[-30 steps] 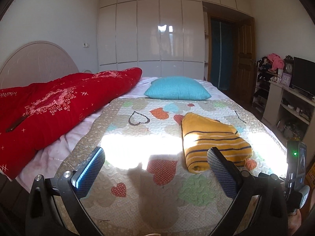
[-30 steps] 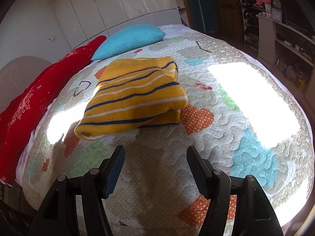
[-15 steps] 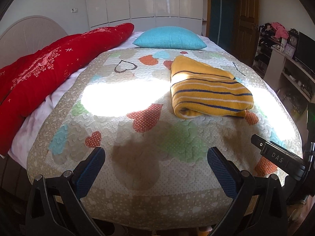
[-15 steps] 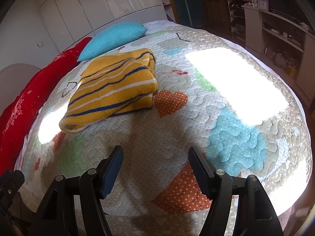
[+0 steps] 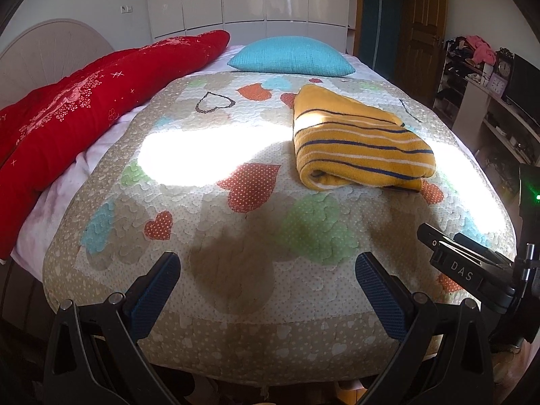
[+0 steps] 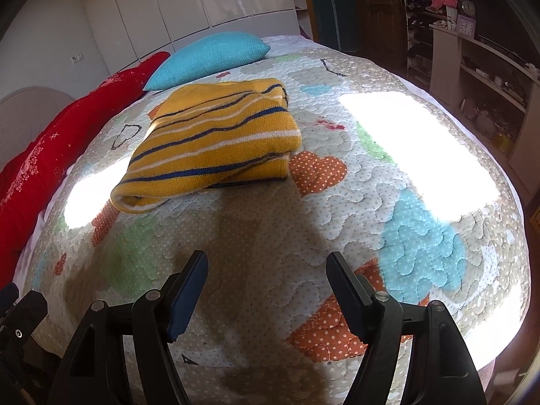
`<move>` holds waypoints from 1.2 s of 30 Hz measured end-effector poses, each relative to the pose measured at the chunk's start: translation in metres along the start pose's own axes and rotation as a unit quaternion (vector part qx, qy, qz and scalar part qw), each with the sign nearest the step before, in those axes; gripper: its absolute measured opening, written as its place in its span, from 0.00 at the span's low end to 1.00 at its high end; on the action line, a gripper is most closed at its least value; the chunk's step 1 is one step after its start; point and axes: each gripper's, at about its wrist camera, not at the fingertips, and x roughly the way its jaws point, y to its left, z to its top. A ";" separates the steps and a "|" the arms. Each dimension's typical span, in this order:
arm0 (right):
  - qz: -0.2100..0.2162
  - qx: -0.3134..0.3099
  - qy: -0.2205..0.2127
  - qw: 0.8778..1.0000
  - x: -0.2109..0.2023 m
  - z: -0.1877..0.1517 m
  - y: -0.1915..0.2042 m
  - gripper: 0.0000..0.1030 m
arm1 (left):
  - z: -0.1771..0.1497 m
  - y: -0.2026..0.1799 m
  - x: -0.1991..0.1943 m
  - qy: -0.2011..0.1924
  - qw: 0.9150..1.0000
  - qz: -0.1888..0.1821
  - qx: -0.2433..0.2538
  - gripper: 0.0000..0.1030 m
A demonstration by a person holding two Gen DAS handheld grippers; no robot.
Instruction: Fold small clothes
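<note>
Since both grippers hang open and empty, your right gripper [image 6: 265, 292] sits nearer the folded sweater [image 6: 216, 141], lying ahead-left.

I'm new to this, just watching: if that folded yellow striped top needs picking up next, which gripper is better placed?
Probably the right gripper: the yellow striped top lies nearly straight ahead of its open fingers. From the left gripper, also open, the top sits off to the right.

Yellow navy-striped sweater [image 5: 357, 141], heart-patterned quilt [image 5: 236, 222], turquoise pillow [image 5: 290, 55], red duvet [image 5: 84, 101]
</note>
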 end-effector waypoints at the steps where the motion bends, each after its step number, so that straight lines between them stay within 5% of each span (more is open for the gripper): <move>1: 0.001 0.000 0.001 1.000 0.001 0.000 -0.001 0.75 | 0.000 0.000 0.000 0.001 1.000 -0.001 -0.001 1.00; 36: -0.014 -0.005 0.005 1.000 0.004 -0.006 0.002 0.80 | -0.008 -0.008 0.013 0.037 0.999 -0.022 0.013 1.00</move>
